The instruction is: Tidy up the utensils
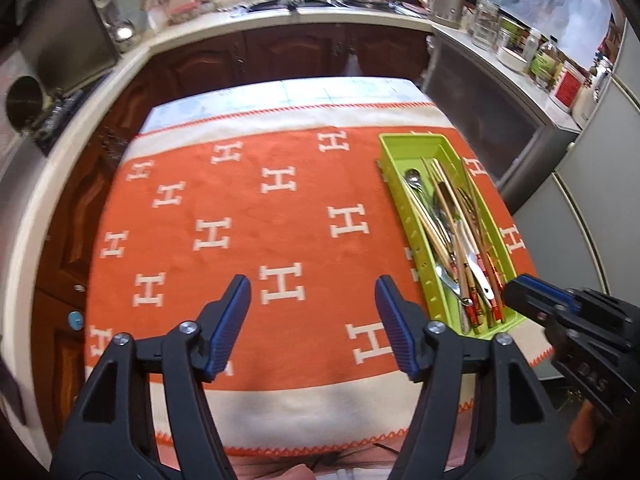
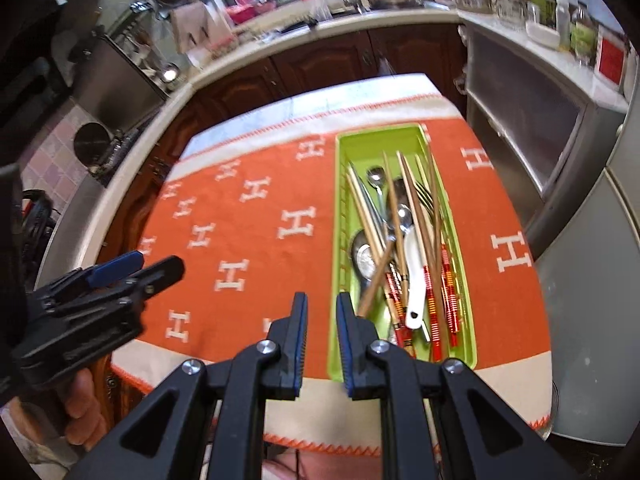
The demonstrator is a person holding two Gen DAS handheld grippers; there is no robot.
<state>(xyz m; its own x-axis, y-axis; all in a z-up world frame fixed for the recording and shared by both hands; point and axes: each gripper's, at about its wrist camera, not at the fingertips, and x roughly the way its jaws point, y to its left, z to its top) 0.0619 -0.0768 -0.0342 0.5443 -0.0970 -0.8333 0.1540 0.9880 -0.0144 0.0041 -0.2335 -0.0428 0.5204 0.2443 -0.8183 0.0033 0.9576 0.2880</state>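
Observation:
A green plastic tray (image 1: 396, 148) lies on the right of the orange cloth and holds several chopsticks, metal spoons, forks and a white spoon (image 2: 416, 276). It also shows in the right wrist view (image 2: 340, 216). My left gripper (image 1: 314, 296) is open and empty above the bare cloth, left of the tray. My right gripper (image 2: 322, 304) hovers over the tray's near left rim, jaws a narrow gap apart and empty; it shows in the left wrist view (image 1: 520, 288) at the tray's near end. The left gripper shows at the left of the right wrist view (image 2: 156, 266).
The orange cloth with white H marks (image 1: 248, 216) covers a small table. A kitchen counter with sink (image 1: 304, 4) runs behind it, dark wooden cabinets (image 1: 288, 52) below. Jars and bottles (image 1: 536, 52) line the right counter. Grey appliances (image 1: 600, 200) stand at the right.

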